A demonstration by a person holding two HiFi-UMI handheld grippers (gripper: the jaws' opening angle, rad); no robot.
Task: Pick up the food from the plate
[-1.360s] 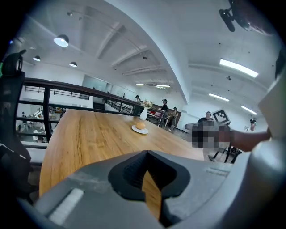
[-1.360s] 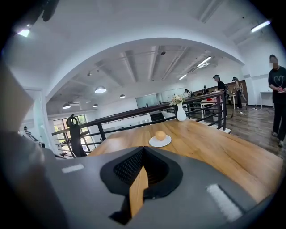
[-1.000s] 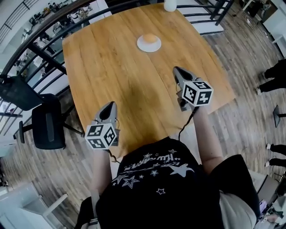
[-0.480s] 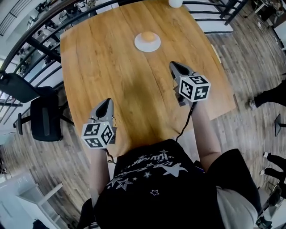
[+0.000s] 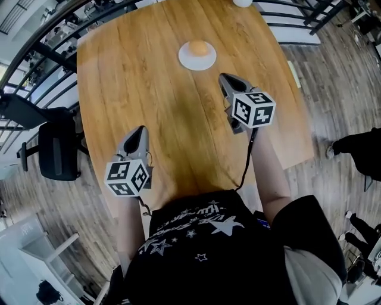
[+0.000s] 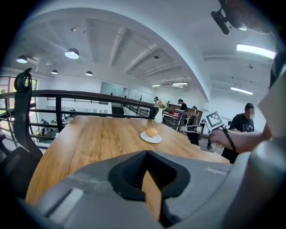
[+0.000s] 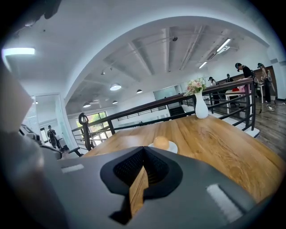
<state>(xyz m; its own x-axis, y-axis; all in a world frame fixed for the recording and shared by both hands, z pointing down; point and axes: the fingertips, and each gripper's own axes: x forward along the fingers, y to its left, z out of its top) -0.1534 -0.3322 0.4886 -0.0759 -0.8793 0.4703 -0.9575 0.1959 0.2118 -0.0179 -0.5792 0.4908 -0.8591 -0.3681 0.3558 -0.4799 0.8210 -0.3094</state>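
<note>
A round orange-brown bun (image 5: 198,47) sits on a small white plate (image 5: 197,60) at the far middle of the wooden table (image 5: 155,89). My right gripper (image 5: 222,78) hovers above the table just short of the plate, to its right, shut and empty. My left gripper (image 5: 141,129) hangs over the table's near left part, far from the plate, also shut with nothing held. The left gripper view shows the bun (image 6: 152,132) and plate (image 6: 150,139) well ahead, past its jaws. In the right gripper view the bun (image 7: 161,142) lies close beyond the jaws.
A white vase (image 5: 242,2) with flowers (image 7: 195,86) stands at the table's far edge. A black railing (image 5: 47,56) runs along the left and far sides. A black chair (image 5: 56,152) stands to the left. A person's leg (image 5: 357,149) shows at the right.
My right gripper has moved forward over the table, closer to the plate. The left gripper has crept forward only slightly. Both stay shut.
</note>
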